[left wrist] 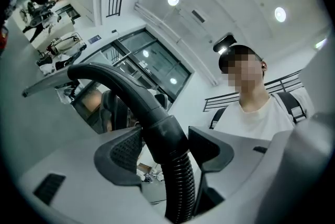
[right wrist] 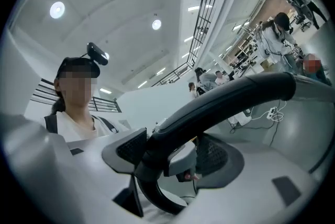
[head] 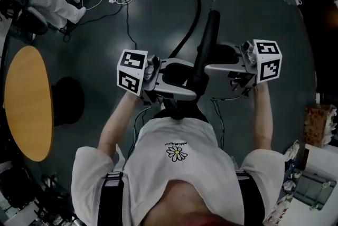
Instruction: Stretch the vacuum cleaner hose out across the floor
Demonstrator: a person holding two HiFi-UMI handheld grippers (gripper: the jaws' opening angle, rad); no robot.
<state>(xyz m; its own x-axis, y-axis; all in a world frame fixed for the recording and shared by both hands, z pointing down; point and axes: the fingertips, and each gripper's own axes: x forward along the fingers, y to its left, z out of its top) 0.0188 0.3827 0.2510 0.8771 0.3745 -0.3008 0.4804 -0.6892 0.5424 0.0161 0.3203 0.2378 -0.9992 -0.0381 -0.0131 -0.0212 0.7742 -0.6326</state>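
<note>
left gripper (left wrist: pixel 165 148) was clamped on hose cuff (left wrist: pixel 163 131), raised before the person (head: pixel 179 172) | hose (head: pixel 198 8) trailed away across the dark floor (head: pixel 253 8) | right gripper (right wrist: pixel 170 152) jaws stood apart, curved wand handle (right wrist: pixel 230 97) passing between them

Straddling the curved black vacuum hose (right wrist: pixel 230 100) with the right gripper (right wrist: pixel 172 148), jaws standing wide apart; touching it with one jaw, clearing it with the other.
</note>
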